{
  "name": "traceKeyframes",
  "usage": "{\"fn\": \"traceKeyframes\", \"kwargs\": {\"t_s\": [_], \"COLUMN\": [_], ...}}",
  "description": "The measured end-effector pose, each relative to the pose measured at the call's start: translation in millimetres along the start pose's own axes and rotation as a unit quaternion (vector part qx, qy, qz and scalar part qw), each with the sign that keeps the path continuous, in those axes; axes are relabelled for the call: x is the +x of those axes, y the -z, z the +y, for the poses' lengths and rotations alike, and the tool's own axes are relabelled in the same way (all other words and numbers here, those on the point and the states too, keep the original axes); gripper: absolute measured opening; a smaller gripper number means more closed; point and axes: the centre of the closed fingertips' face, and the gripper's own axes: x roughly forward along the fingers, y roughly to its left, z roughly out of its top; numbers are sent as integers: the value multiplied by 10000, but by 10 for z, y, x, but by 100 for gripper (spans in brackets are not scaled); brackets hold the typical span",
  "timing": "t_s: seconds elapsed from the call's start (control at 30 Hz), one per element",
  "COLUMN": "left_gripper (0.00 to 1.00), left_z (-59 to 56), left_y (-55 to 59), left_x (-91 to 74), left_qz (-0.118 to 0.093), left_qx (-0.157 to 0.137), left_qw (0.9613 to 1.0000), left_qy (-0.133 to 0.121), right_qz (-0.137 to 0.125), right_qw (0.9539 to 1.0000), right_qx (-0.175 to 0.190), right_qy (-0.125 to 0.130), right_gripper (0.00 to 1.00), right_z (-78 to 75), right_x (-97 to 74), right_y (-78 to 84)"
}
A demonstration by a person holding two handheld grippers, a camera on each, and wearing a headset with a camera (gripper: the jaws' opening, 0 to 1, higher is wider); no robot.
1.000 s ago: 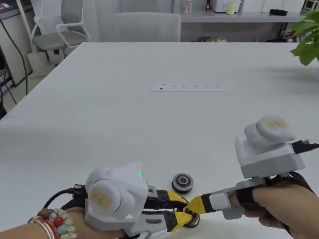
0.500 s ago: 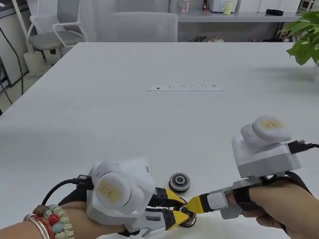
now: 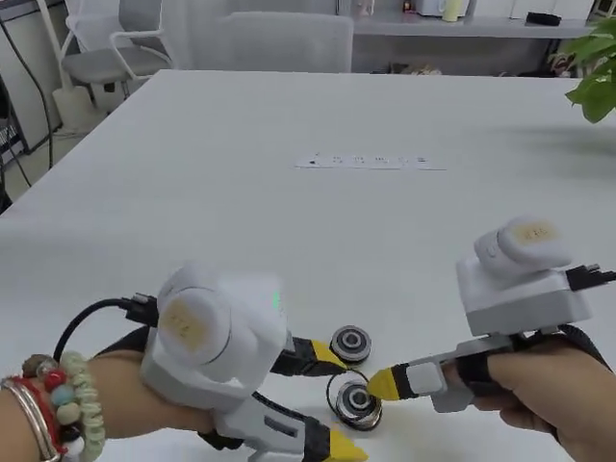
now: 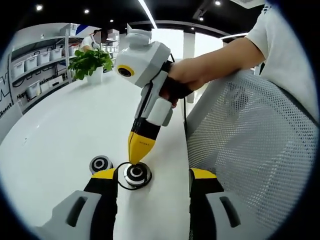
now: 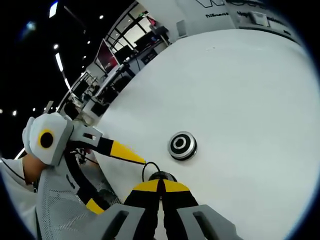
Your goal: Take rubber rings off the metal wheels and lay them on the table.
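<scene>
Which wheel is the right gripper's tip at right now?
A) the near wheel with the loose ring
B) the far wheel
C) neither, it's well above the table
A: the right gripper, shut, has its tip down at the near wheel, with the rubber ring looped loosely around it; the far wheel sits apart.

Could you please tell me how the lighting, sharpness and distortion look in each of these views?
Head view: soft even light, the left gripper slightly smeared. Left gripper view: strong fisheye bending, the near wheel sharp. Right gripper view: the table glares near white.
</scene>
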Motion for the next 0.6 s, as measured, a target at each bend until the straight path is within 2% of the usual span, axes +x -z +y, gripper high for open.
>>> {"fn": "traceKeyframes", "kwargs": {"t_s": [0.07, 0.23, 0.37, 0.6], "left_gripper": [64, 71, 91, 94], "left_z": [1, 19, 14, 43], "left_y": [-30, -120, -127, -36], "left_x": [-47, -191, -317, -609], "left_qz": [44, -41, -54, 75], "left_qx": [62, 8, 23, -43], "left_qw": [10000, 9999, 9998, 9984], "left_qy": [-23, -92, -210, -550], "right_qz": [-50, -262, -273, -399], "right_qw": [10000, 9988, 9987, 9987], "right_qx": [49, 345, 363, 192], "right_qy": [-42, -236, -241, -267], "right_gripper": [0, 0, 0, 0], "right_z": [-2, 48, 89, 161], "right_x": [-4, -31, -35, -55], "right_y": [-23, -95, -90, -152]}}
